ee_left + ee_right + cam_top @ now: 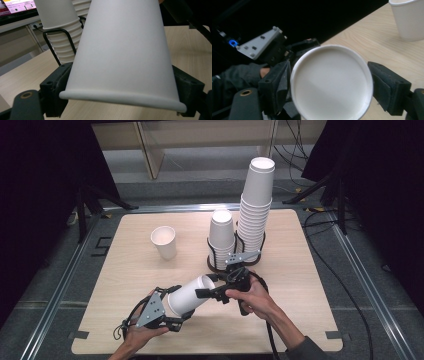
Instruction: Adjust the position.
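A white paper cup [190, 295] lies on its side above the table's front, held between both grippers. My left gripper [179, 305] is shut on it near the rim; in the left gripper view the cup [125, 62] sits wedged between both jaws, rim toward the camera. My right gripper [209, 286] holds the base end. In the right gripper view the cup's round base [332, 82] faces the camera, with a black jaw pressed against each side. Beyond it shows the left gripper's grey plate [259, 43].
One empty cup [164, 241] stands upright on the wooden table [125, 285] at left. A short stack [221, 232] and a tall stack [256, 205] of cups stand in a black wire holder [215, 262] behind my right gripper. Cables run along the floor at right.
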{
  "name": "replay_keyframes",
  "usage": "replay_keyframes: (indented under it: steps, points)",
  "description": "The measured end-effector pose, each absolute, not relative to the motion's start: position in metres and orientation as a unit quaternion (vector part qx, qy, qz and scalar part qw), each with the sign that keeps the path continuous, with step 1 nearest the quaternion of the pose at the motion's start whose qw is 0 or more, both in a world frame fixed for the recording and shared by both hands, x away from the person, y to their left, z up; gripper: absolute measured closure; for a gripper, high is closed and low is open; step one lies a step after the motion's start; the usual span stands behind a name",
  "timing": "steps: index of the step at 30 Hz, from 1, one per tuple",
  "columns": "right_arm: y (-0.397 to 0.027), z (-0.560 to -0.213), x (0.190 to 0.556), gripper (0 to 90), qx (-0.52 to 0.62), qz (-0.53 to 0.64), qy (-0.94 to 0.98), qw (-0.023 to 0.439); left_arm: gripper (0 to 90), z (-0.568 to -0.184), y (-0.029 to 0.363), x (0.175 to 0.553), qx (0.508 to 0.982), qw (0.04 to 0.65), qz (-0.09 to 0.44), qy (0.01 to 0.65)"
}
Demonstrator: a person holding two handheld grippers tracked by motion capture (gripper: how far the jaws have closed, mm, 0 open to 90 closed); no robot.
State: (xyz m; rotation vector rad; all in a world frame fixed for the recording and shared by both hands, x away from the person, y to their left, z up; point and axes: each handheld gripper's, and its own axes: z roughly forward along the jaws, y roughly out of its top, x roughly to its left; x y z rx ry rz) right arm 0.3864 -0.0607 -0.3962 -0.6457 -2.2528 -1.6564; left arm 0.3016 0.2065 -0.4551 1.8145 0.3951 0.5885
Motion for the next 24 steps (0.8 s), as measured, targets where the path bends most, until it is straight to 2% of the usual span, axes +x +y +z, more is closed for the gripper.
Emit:
replay_keyframes:
  steps: [3, 14, 24]
  points:
    - [-0.062, -0.391, 0.384, 17.5, -0.224, -0.558, -0.790, 0.118, 17.3, -0.456, 0.205, 0.301, 0.781, 0.551, 0.246, 0.160]
    - [-0.069, -0.355, 0.367, 18.0, -0.124, -0.466, -0.876, -0.029, 17.3, -0.459, 0.203, 0.306, 0.815, 0.519, 0.211, 0.146]
    - [-0.051, -0.361, 0.347, 19.7, -0.070, -0.359, -0.928, -0.073, 17.4, -0.462, 0.196, 0.305, 0.845, 0.480, 0.197, 0.131]
